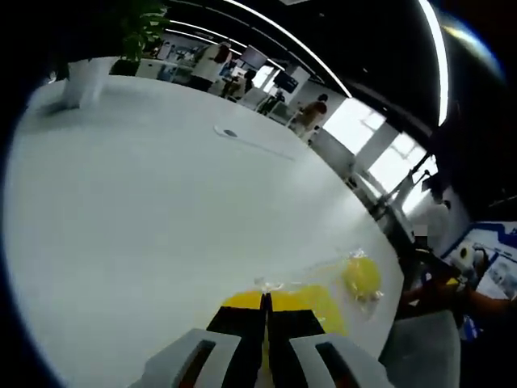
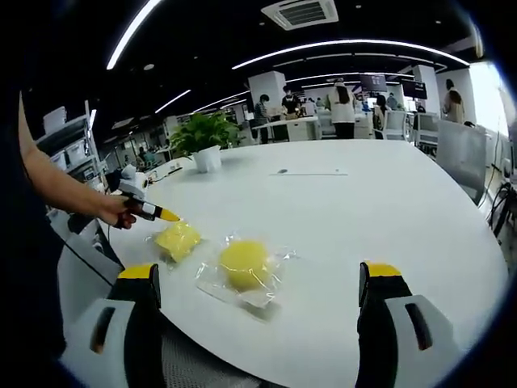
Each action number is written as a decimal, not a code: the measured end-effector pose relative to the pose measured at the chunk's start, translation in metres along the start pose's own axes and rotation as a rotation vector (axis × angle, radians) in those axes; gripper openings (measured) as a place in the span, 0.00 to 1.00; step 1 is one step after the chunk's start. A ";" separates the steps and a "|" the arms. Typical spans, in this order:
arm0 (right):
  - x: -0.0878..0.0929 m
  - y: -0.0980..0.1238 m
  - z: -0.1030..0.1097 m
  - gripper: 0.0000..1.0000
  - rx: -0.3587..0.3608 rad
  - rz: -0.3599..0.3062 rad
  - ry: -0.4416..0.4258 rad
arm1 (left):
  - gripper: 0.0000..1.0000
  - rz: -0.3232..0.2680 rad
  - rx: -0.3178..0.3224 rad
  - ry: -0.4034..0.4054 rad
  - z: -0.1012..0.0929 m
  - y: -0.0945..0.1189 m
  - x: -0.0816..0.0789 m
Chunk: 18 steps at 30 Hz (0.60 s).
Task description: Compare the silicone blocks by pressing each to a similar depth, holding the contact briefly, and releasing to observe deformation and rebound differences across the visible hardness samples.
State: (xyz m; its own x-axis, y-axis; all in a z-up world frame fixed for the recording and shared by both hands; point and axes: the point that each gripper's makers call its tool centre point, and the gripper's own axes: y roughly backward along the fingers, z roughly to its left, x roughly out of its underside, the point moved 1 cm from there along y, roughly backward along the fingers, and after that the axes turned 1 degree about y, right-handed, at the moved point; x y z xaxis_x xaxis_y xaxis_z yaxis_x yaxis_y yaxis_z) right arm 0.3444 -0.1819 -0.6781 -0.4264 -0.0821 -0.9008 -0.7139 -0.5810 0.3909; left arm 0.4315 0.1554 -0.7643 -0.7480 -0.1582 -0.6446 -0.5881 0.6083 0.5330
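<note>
Two bagged yellow blocks (image 2: 178, 240) (image 2: 245, 264) lie near the table (image 2: 339, 210) edge, bare table beyond. The left claw (image 2: 166, 215), clenched, hovers just beside the flat block; the right claw (image 2: 258, 295) is released.

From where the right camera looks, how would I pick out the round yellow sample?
Start at the big white table and look to its near edge, ahead of the right claw. Two bagged yellow pieces lie there: the round sample is the domed one, nearer the middle than the flatter piece by the left claw.
</note>
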 end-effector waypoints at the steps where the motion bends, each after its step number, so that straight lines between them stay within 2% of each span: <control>1: 0.000 0.000 0.000 0.96 0.002 0.000 -0.001 | 0.00 -0.001 -0.002 -0.004 0.000 -0.001 0.000; 9: 0.003 0.003 -0.002 0.96 0.011 0.000 -0.008 | 0.00 -0.008 -0.022 0.017 0.010 -0.005 0.003; 15: 0.004 0.003 -0.005 0.96 0.021 -0.005 -0.020 | 0.01 0.006 -0.033 -0.036 0.008 -0.004 0.002; 17: 0.003 0.002 -0.006 0.96 0.021 -0.007 -0.022 | 0.11 0.014 -0.042 -0.102 0.011 -0.004 -0.001; 18: 0.003 0.002 -0.006 0.96 0.020 -0.005 -0.021 | 0.19 0.019 -0.059 -0.091 0.013 -0.005 -0.001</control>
State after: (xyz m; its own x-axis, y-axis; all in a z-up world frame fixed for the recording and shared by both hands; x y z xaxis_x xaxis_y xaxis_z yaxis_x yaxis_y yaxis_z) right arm 0.3450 -0.1877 -0.6815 -0.4343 -0.0625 -0.8986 -0.7267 -0.5652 0.3906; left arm 0.4393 0.1624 -0.7728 -0.7296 -0.0747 -0.6797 -0.5935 0.5629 0.5752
